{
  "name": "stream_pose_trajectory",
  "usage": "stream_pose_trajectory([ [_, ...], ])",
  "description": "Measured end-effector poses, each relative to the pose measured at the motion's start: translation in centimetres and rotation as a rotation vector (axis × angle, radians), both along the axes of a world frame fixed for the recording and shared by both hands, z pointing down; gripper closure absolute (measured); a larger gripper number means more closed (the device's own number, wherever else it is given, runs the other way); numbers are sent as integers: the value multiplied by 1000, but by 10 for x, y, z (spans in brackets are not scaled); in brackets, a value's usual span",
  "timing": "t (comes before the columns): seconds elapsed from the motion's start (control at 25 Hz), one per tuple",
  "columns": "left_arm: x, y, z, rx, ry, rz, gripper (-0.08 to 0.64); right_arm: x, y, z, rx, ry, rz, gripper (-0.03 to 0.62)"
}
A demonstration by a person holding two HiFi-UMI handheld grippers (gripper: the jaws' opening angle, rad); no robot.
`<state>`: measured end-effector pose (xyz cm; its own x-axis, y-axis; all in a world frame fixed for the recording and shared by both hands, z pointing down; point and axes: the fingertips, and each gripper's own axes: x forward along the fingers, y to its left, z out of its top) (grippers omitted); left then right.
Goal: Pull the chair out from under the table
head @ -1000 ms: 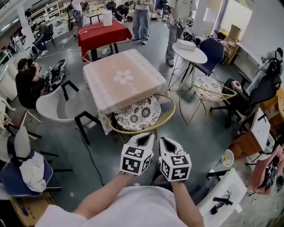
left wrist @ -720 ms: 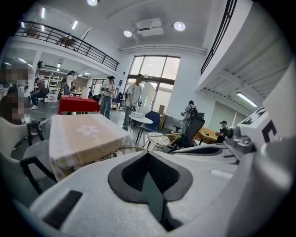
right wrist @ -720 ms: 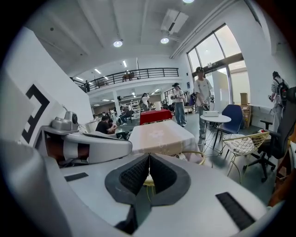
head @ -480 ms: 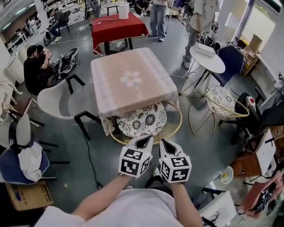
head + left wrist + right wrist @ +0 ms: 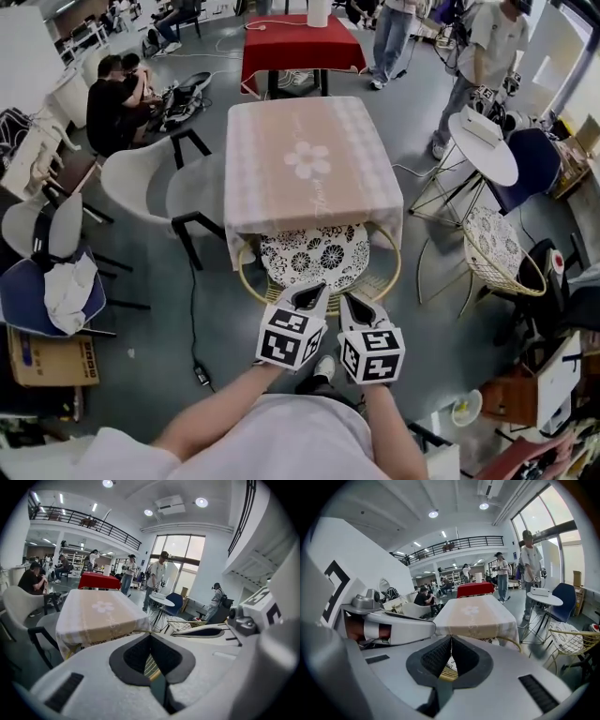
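Yellow-rimmed chair (image 5: 314, 258), plain in head view, barely peeks past closed jaws

Chair half hidden
Cloth of the table (image 5: 309, 169) covers the far half of the chair (image 5: 317, 258); left gripper (image 5: 309, 292) and right gripper (image 5: 352, 301) mask its near rim.

Matt cloth table cover (image 5: 314, 164), wire chair (image 5: 380, 281)

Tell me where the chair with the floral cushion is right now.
Head view, centre: the chair is tucked partly under the near edge of the cloth-covered table.
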<state>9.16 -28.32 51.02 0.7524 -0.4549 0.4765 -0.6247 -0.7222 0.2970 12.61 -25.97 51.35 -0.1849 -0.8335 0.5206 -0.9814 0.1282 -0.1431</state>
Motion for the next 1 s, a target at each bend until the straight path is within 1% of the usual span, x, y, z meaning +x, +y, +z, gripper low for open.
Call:
stream_pose_trajectory([
  [0.24,-10,-6,10,-14,-26,-102,555,1,-13,9,-16,-13,-99,591],
  [0.4,-5,-7,11,-22,8,-115,555,3,-15,12,-22,-9,-162,590],
  [0.56,-2,-9,11,-2,-1,-147,555,7,-16,18,-37,-4,-212,589],
  [0.68,-1,-6,13,6,-13,-170,555,9,-15,21,-37,15,-269,589],
  [0.8,1,-2,19,19,-50,-170,555,10,-14,25,-31,52,-345,589],
  [1.0,6,9,35,32,-151,-110,554,12,-6,36,-30,117,-467,589],
])
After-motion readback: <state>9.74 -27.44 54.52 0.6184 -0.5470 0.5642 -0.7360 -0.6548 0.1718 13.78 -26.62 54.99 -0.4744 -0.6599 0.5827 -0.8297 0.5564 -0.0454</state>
